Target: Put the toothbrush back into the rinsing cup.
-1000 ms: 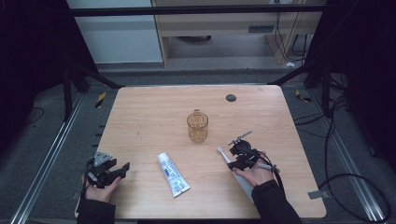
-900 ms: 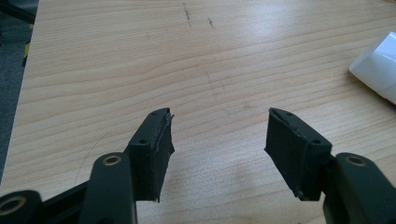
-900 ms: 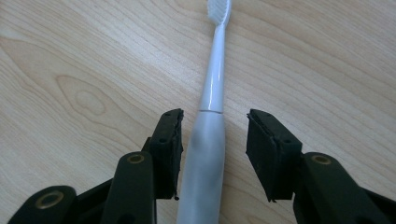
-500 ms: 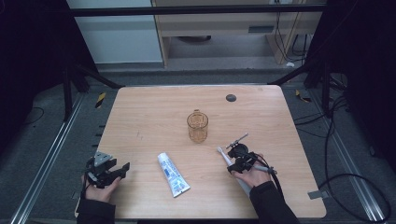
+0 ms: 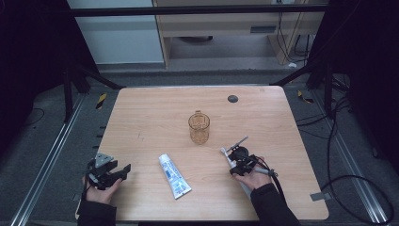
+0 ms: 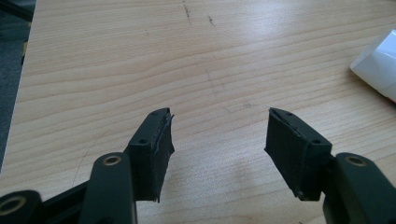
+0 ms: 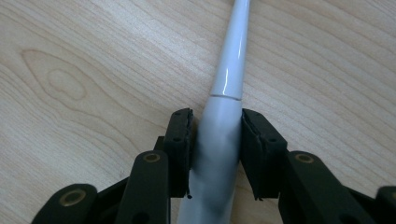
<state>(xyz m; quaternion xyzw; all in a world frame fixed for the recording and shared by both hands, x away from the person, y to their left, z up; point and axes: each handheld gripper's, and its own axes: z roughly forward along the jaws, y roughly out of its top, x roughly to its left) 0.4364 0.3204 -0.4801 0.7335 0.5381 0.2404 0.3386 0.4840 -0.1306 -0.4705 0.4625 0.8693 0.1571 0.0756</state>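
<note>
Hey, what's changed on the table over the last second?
The right gripper has just been closing its jaws onto the white toothbrush lying on the table; the pads now press its handle. The left gripper, toothpaste tube and glass cup stayed put.

The high view looks forward and down from above the near edge of the table, far enough to take in its whole top. The left gripper view sits low and close, facing across bare wood toward the tube, which the high view shares. The right gripper view looks along the toothbrush, very near.
</note>
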